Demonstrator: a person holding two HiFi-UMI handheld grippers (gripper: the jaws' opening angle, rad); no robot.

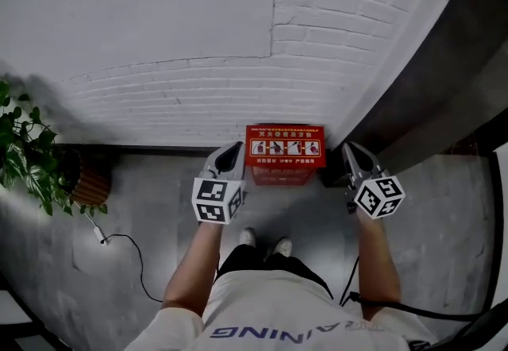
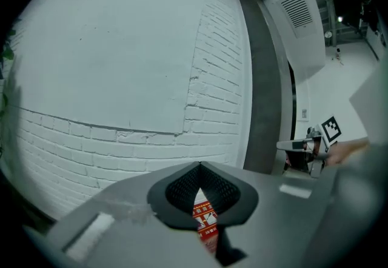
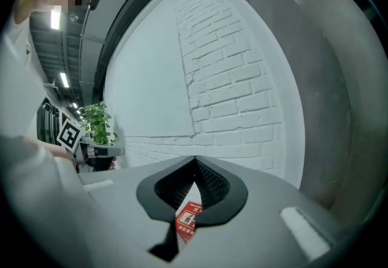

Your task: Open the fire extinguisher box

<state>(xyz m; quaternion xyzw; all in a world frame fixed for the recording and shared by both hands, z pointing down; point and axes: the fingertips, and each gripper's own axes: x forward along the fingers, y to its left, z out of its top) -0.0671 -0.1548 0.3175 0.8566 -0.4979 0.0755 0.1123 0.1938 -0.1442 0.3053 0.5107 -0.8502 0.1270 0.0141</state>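
Note:
The red fire extinguisher box (image 1: 284, 152) stands on the floor against the white brick wall (image 1: 159, 40), lid closed, with white pictograms on top. My left gripper (image 1: 232, 151) hovers at the box's left side, jaws shut on nothing. My right gripper (image 1: 349, 151) hangs to the right of the box, apart from it, also shut and empty. In the left gripper view the jaws (image 2: 200, 165) meet at the tip and a strip of the red box (image 2: 205, 215) shows below them. In the right gripper view the gripper (image 3: 194, 159) frames the box (image 3: 188, 218) the same way.
A potted plant (image 1: 28, 155) in a ribbed pot (image 1: 89, 183) stands at the left by the wall. A plug and cable (image 1: 127, 250) lie on the floor. A dark grey wall section (image 1: 421, 95) rises right of the box. The person's shoes (image 1: 266, 243) are just before the box.

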